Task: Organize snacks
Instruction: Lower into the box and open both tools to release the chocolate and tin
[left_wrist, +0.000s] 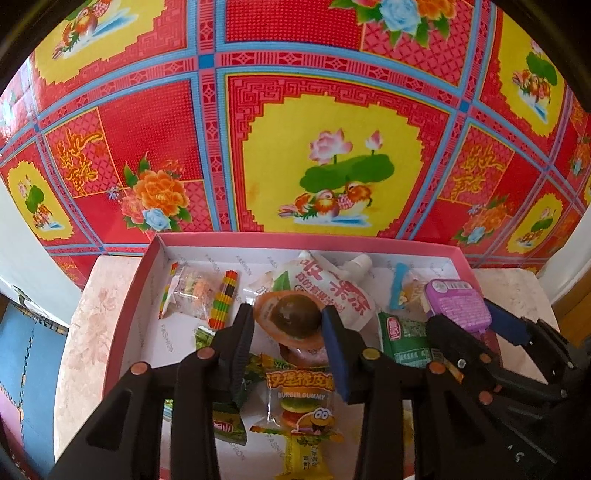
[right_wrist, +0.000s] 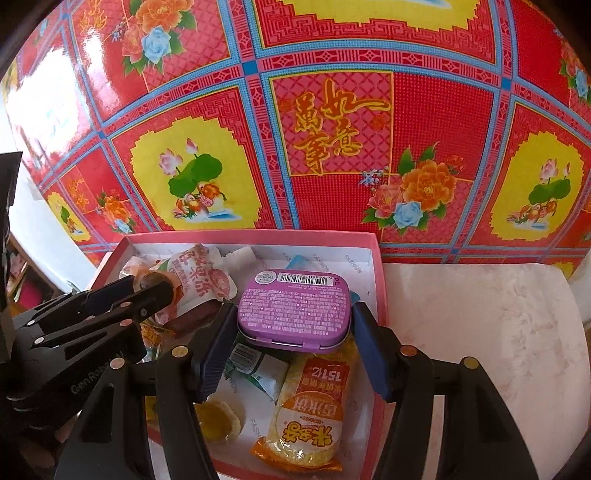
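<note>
Your left hand-held gripper (left_wrist: 288, 325) clamps the egg pack (left_wrist: 291, 317), hiding snacks beneath. Your right hand-held gripper (right_wrist: 295, 332) clamps the tin (right_wrist: 293, 308) by the box (right_wrist: 380, 295) wall; bare bench (right_wrist: 480, 325) lies beyond.

The left gripper (left_wrist: 288, 321) tilts steeply down and forward, its two dark fingers closed on either side of a round brown-centred snack pack (left_wrist: 293, 317), pads touching it. Just to its right, the right gripper (right_wrist: 295, 325) leans down at a similar slant — its blue-padded fingers (right_wrist: 216, 354) bracket a purple tin (right_wrist: 293, 308) and press its two short sides. The two grippers sit side by side, near each other but apart.
</note>
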